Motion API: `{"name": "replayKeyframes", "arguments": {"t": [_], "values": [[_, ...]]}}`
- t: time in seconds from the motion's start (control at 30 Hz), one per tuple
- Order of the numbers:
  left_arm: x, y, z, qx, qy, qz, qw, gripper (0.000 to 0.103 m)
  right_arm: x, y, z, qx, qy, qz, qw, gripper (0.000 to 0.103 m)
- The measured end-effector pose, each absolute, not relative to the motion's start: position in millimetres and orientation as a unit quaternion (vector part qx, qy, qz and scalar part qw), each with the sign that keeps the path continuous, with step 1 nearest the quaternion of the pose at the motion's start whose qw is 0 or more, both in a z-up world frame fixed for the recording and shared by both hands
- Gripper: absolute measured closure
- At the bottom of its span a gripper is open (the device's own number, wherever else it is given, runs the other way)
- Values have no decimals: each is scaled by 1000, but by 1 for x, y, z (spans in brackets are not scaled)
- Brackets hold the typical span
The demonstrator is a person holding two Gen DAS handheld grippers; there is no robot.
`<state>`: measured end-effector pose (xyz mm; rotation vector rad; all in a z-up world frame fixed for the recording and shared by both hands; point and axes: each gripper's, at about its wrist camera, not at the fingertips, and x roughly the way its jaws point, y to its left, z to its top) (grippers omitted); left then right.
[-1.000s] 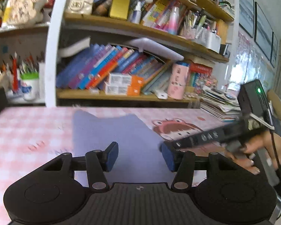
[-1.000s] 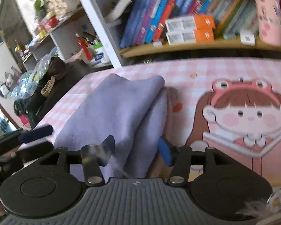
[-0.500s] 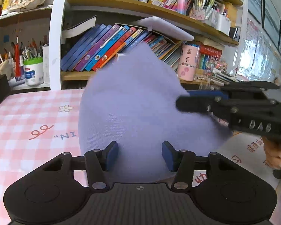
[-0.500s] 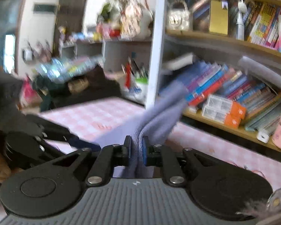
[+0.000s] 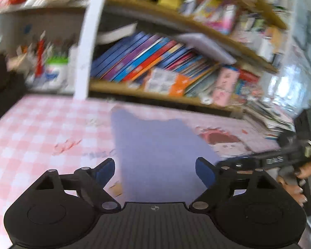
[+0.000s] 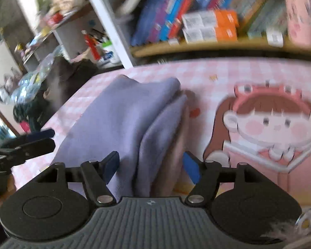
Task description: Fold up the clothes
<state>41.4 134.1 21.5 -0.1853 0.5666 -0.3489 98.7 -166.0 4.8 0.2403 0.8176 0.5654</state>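
Cloth (image 6: 122, 120), a lilac garment, lies folded on the worktop (image 5: 31, 128), and both claws stand over its near edge. The left claw (image 5: 155, 173) has its jaws opening, the blue pads (image 5: 104, 171) wide apart, with the cloth lying flat below and between them but not pressed by either. The right claw (image 6: 152, 164) is likewise opening; the folded layers run up between its pads (image 6: 191, 167), which stand clear of the fabric on both sides, so nothing is gripped. In the right wrist view the cloth shows as a long strip with two stacked folds along its right side, its far end reaching toward the back of the worktop. Just right of it is a printed cartoon girl (image 6: 273, 124) on the pink checked cover. The left claw's fingers appear at the left edge of that view (image 6: 31, 143), near the cloth's left side; the right claw, held by a hand (image 5: 304, 174), shows at the right of the left wrist view. Behind the worktop stands a bookshelf (image 5: 155, 95) with slanting books (image 5: 147, 60); both views are blurred, so finer creases cannot be made out.
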Motion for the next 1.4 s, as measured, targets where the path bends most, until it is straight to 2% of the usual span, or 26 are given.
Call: {"name": "replayKeyframes", "arguments": {"t": [0.17, 0.27, 0.33, 0.37, 0.43, 0.5, 0.7, 0.8, 0.93, 1.13, 1.4], "values": [[75, 155, 2, -166, 323, -171, 916, 17, 113, -174, -7, 188, 423, 270, 844, 35], [95, 162, -11, -211, 348, -169, 898, 20, 120, -169, -11, 201, 427, 270, 839, 40], [100, 158, -17, -218, 351, -174, 894, 27, 121, -165, -10, 196, 424, 269, 842, 48], [100, 155, -18, -221, 350, -180, 892, 41, 120, -162, -10, 186, 419, 270, 847, 51], [93, 143, -12, -198, 343, -174, 901, 45, 114, -159, -7, 166, 405, 274, 856, 63], [85, 134, -7, -181, 339, -175, 907, 51, 106, -159, -3, 142, 386, 276, 868, 69], [56, 96, -1, -133, 343, -219, 904, 53, 61, -165, 24, 40, 318, 266, 909, 76], [50, 80, 1, -118, 348, -240, 899, 53, 44, -175, 29, 12, 315, 265, 911, 76], [43, 70, 4, -115, 364, -264, 886, 52, 34, -199, 28, 36, 342, 262, 902, 75], [42, 76, 1, -128, 379, -273, 875, 41, 40, -230, 8, 111, 397, 241, 879, 54], [54, 81, -9, -158, 388, -272, 866, 39, 54, -242, -9, 197, 433, 252, 842, 46]]}}
